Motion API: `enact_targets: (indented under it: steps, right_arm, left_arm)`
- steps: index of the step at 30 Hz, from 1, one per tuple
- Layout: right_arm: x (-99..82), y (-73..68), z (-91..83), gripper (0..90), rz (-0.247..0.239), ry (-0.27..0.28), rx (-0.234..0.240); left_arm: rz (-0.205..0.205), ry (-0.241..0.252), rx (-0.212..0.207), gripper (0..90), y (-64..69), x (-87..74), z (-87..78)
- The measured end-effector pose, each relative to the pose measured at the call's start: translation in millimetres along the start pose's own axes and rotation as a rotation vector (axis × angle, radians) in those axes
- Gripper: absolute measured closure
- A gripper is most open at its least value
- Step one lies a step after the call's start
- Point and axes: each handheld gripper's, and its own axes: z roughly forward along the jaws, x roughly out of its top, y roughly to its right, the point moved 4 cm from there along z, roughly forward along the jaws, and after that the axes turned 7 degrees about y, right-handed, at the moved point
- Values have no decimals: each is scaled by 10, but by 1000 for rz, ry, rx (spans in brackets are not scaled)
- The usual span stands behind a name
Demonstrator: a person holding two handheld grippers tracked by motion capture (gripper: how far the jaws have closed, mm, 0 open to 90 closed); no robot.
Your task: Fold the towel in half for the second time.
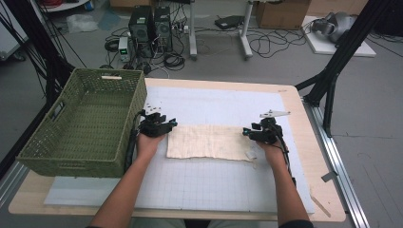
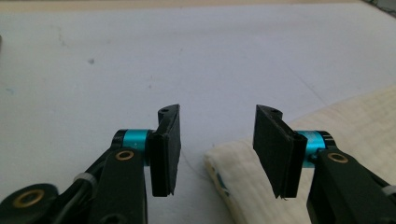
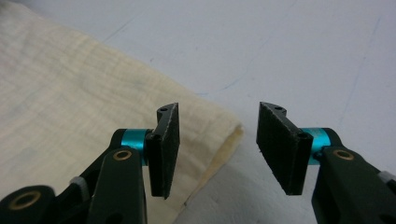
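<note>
While both grippers' fingers [image 2: 170, 140] gape, folded cloth [image 1: 209, 141] between (untouched), green basket [image 1: 85, 124] left.

Grey floor [image 1: 285, 66] behind the worktop [image 1: 304, 156], strewn with cables [image 1: 266, 45]. Two computer towers [image 1: 151, 24] stand there, cardboard boxes [image 1: 283, 13] farther back, black frame struts [image 1: 340, 52] at right.

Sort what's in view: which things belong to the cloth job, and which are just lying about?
In the job:
folded cream cloth
left claw, open at its left end
right claw, open at its right end

Lying about:
green woven basket
white grid mat
computer towers on the floor
</note>
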Motion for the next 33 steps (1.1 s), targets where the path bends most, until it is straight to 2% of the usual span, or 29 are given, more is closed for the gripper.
enact_targets:
  steps: [1, 2, 4, 6, 8, 9, 10, 11, 13, 15, 16, 18, 23, 26, 29, 31, 33]
  right_arm:
    - [-4, -3, 36, 500, 0, -12, 2]
    - [-4, -2, 68, 501, -1, -28, 6]
    - [-1, -6, 113, 547, -8, -38, 14]
    - [-29, -2, 154, 594, -8, -66, 25]
    - [-51, 6, 157, 679, -9, -80, 19]
    - [-49, 10, 147, 764, -7, -83, 22]
    - [-50, 8, 138, 840, -10, -89, 33]
    - [-47, -3, 133, 857, -15, -93, 42]
    - [-35, -31, 131, 867, -46, -95, 40]
    - [-5, -44, 118, 868, -68, -68, 26]
    - [12, -50, 105, 868, -65, -52, 20]
    - [62, -55, 70, 867, -90, -4, 5]
    - [116, -103, -44, 864, -130, 37, 12]
    - [151, -152, -146, 864, -145, 66, 17]
    - [160, -219, -238, 864, -188, 89, 25]
    - [121, -258, -289, 863, -212, 92, 32]
    - [70, -295, -346, 861, -233, 102, 35]
  left_arm:
    - [-3, -11, -4, 506, -7, -12, 27]
    - [0, -43, -16, 506, -10, -32, 53]
    - [3, -86, -38, 498, 0, -60, 89]
    - [13, -90, -50, 510, 14, -63, 91]
    - [38, -117, -68, 619, 42, -81, 87]
    - [59, -123, -66, 698, 61, -87, 85]
    - [80, -131, -73, 829, 74, -89, 82]
    - [89, -129, -69, 841, 82, -85, 84]
    - [96, -112, -48, 853, 74, -73, 86]
    - [80, -84, -42, 855, 47, -44, 70]
    - [69, -53, -45, 856, 28, -11, 46]
    - [63, -15, -55, 855, 19, 36, 3]
    - [52, 53, -95, 853, 73, 141, -160]
    - [90, 60, -102, 854, 143, 155, -259]
    - [110, 81, -103, 853, 174, 150, -367]
    - [116, 58, -119, 853, 201, 139, -419]
    - [146, 89, -127, 852, 251, 129, -478]
